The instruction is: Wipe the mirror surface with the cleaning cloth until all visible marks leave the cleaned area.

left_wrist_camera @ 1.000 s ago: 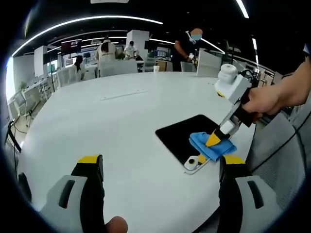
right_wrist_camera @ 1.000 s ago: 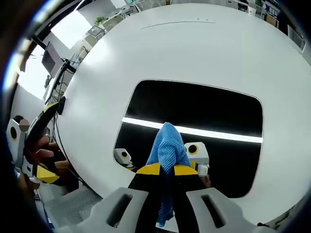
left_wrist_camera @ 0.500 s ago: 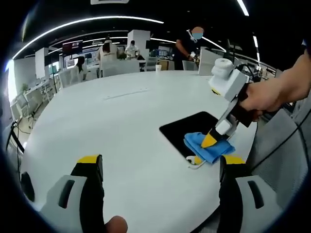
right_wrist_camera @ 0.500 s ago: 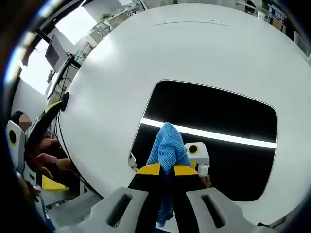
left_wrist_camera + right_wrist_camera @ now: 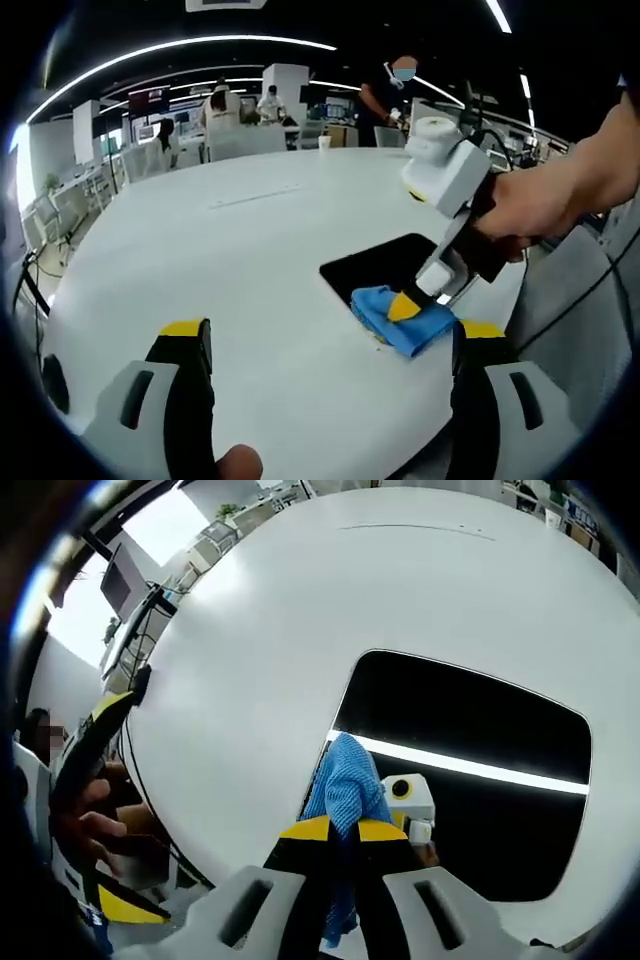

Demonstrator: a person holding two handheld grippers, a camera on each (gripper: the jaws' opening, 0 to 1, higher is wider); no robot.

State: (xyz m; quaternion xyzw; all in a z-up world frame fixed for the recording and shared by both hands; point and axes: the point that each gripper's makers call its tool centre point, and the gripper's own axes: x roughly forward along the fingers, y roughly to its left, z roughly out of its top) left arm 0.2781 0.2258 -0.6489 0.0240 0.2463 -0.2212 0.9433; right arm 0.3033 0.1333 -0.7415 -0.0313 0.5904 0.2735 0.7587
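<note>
A dark rectangular mirror [image 5: 480, 780] lies flat on the white round table [image 5: 300, 610]; it reflects a bright ceiling light strip. My right gripper [image 5: 343, 829] is shut on a blue cleaning cloth [image 5: 347, 780], pressing it at the mirror's near left edge. In the left gripper view the mirror [image 5: 385, 265] lies right of centre with the blue cloth [image 5: 400, 318] bunched at its near corner under the right gripper [image 5: 402, 307], held by a person's hand. My left gripper [image 5: 325, 345] stands open over bare table, well short of the mirror.
The table [image 5: 230, 260] stretches wide and white to the left and far side. Its near edge runs close to the mirror. Several people and desks [image 5: 240, 110] stand in the office beyond the table. The left gripper [image 5: 90, 750] and a hand show beyond the table's left edge.
The right gripper has dragged the cloth across the mirror toward its left edge. The cloth now sits at the mirror's corner. The left gripper has stayed put.
</note>
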